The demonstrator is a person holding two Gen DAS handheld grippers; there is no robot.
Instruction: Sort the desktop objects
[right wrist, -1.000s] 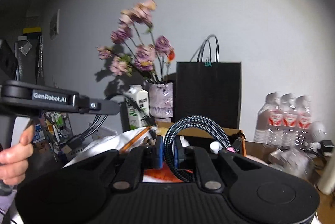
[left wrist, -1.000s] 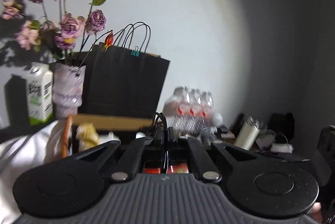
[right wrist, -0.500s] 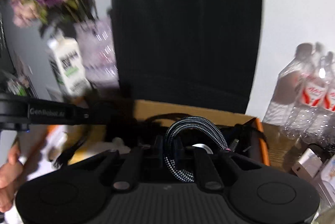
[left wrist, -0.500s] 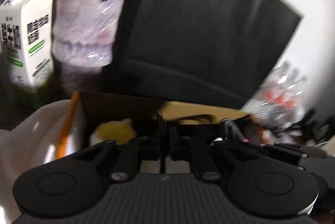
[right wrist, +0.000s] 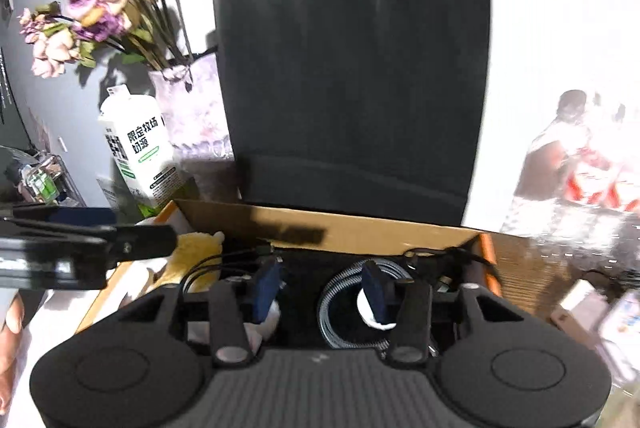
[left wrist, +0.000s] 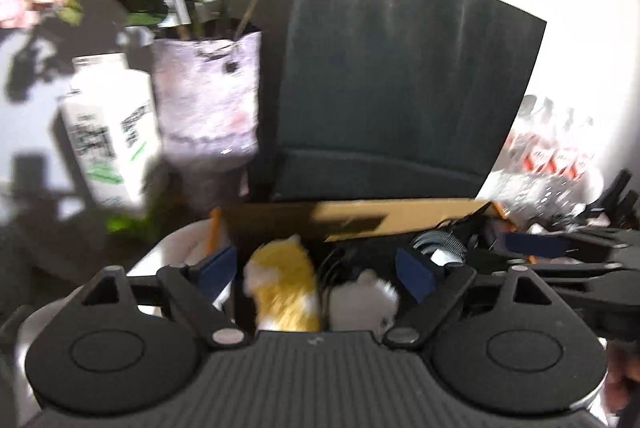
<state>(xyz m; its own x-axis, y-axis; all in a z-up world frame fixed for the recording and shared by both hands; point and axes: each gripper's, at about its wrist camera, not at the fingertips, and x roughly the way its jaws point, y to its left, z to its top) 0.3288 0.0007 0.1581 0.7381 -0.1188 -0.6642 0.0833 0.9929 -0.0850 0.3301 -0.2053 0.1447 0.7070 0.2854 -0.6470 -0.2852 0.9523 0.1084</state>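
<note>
Both grippers' jaws just opened, cables dropped in box (right wrist: pixel 360 228)

Left wrist view: sits on left gripper (left wrist: pixel 316 268), looks forward and down along fingers, close over cardboard box (left wrist: pixel 400 214). Black paper bag (left wrist: pixel 400 88) at 12 o'clock, vase (left wrist: pixel 206 100) at 11, milk carton (left wrist: pixel 108 132) at 10, water bottles (left wrist: pixel 556 156) at 2, right gripper (left wrist: pixel 568 256) at 3.

Right wrist view: sits on right gripper (right wrist: pixel 322 288), same downward tilt, equally close. Box (right wrist: pixel 360 232) and bag (right wrist: pixel 352 80) at 12, carton (right wrist: pixel 138 152) at 10, bottles (right wrist: pixel 592 168) at 2, left gripper (right wrist: pixel 80 248) at 9.

Shared: box, bag, vase (right wrist: pixel 192 108), carton, bottles.
</note>
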